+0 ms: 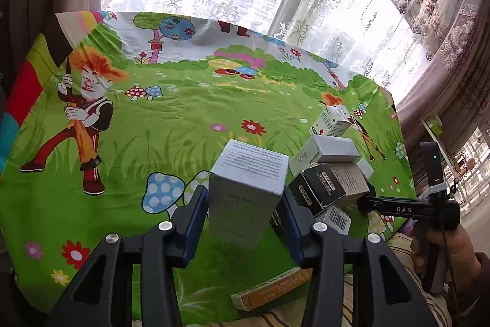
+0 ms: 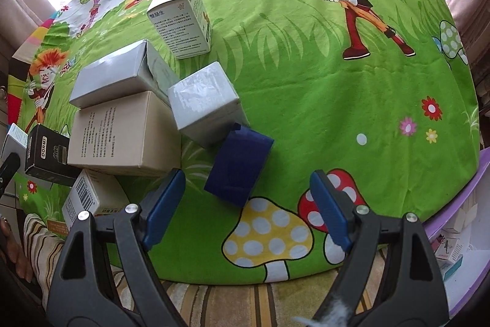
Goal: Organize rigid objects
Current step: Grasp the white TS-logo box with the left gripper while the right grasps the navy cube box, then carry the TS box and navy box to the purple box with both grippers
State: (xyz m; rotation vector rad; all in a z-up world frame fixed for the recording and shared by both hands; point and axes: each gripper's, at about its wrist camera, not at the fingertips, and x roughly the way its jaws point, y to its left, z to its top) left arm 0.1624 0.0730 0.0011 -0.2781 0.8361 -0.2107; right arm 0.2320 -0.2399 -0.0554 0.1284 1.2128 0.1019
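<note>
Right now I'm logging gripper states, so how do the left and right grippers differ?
The left gripper is shut on the tall grey cardboard box, pads against its sides; the right gripper is open and holds nothing. The left carries its box over bare green tablecloth; the right points toward the dark blue box lying on the cloth. Both have blue pads on black fingers.

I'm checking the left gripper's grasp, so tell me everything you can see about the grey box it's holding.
The grey box is a tall cardboard carton, pale silver-grey, with small printed text on its top face and faint print low on its front. It stands upright, closed and undented, clamped on both sides by the left gripper's blue pads. It appears raised above the cloth, left of the box pile.
</note>
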